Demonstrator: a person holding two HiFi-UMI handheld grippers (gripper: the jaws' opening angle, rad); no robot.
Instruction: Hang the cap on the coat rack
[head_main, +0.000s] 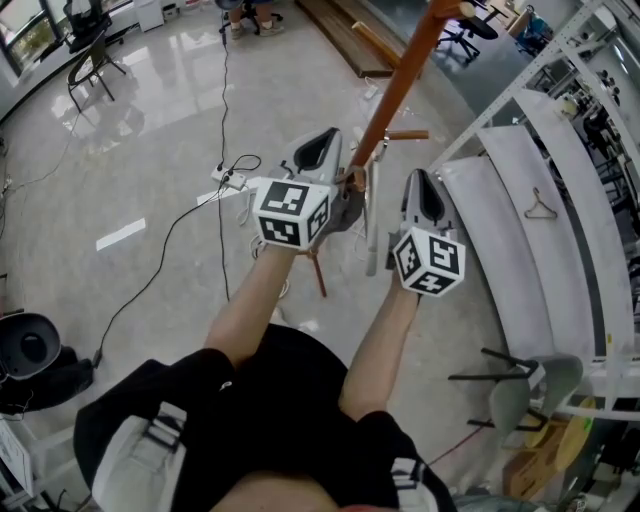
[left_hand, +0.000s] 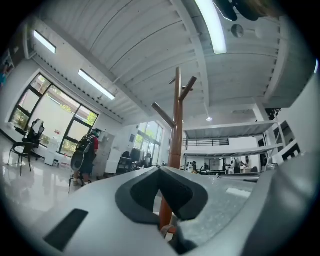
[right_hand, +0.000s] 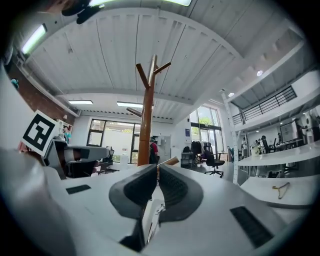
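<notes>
The wooden coat rack (head_main: 400, 80) runs from the top right down to between my grippers, and its feet spread on the floor. It rises ahead in the left gripper view (left_hand: 177, 125) and the right gripper view (right_hand: 146, 115), and the pegs that show are bare. My left gripper (head_main: 328, 140) (left_hand: 160, 170) is shut just left of the pole. Right of the pole, my right gripper (head_main: 420, 182) (right_hand: 157, 167) is shut too. A thin white strip (head_main: 372, 230) (right_hand: 150, 220) shows between them, low behind the right pads. I cannot make out a cap.
A cable (head_main: 190, 215) and a power strip (head_main: 228, 178) lie on the glossy floor to the left. White shelves (head_main: 500, 230) with a hanger (head_main: 540, 208) fill the right, and a grey chair (head_main: 520, 390) stands below them. A person with a backpack (left_hand: 85, 152) stands far off.
</notes>
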